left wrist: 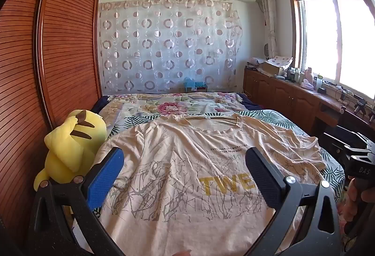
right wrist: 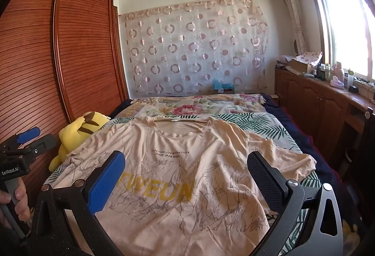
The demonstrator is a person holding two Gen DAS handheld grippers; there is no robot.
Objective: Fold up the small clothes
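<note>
A peach T-shirt (left wrist: 187, 176) lies spread, seemingly unfolded, across the bed (left wrist: 276, 118) at centre frame; the left hand-held gripper (left wrist: 185, 169) and right hand-held gripper (right wrist: 187, 176) hover jaws apart, empty. All folding remains.

Both my feeds bright, daylit; light pours from window (left wrist: 328, 42) on right side, panes blown out to white glare; my view of wardrobe (right wrist: 70, 49) on left darker, warm-toned; soft shadows only, T-shirt (left wrist: 187, 173) evenly lit, print legible; strong fisheye bending at edges, black vignette in corners; centre sharp, gripper bodies at bottom rim slightly soft.
</note>
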